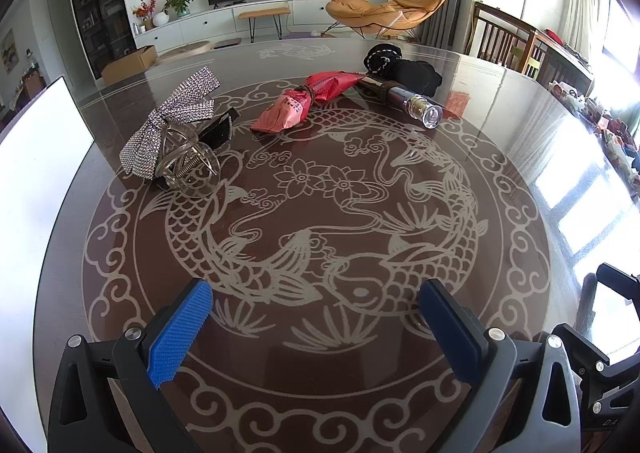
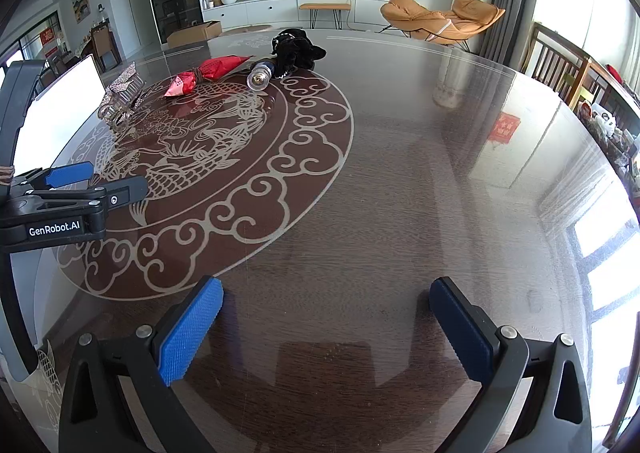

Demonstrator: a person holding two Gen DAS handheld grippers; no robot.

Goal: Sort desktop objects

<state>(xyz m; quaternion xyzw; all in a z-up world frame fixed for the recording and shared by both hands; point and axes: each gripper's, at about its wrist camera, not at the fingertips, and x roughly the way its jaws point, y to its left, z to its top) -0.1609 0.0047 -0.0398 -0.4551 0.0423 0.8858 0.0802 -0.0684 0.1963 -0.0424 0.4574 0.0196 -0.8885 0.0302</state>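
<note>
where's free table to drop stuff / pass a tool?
Free: the table right of the cloud border, and the fish motif between left tool and red packet. Crowded: far arc, from rhinestone bow to black cloth.

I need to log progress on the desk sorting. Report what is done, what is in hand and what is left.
Done: nothing looks sorted. In hand: nothing; the left tool and right tool are both open over the glass table. Left: the rhinestone bow and clear claw clip touching each other, the red wrapped packet, the glass bottle and the black cloth still lie loose.
</note>
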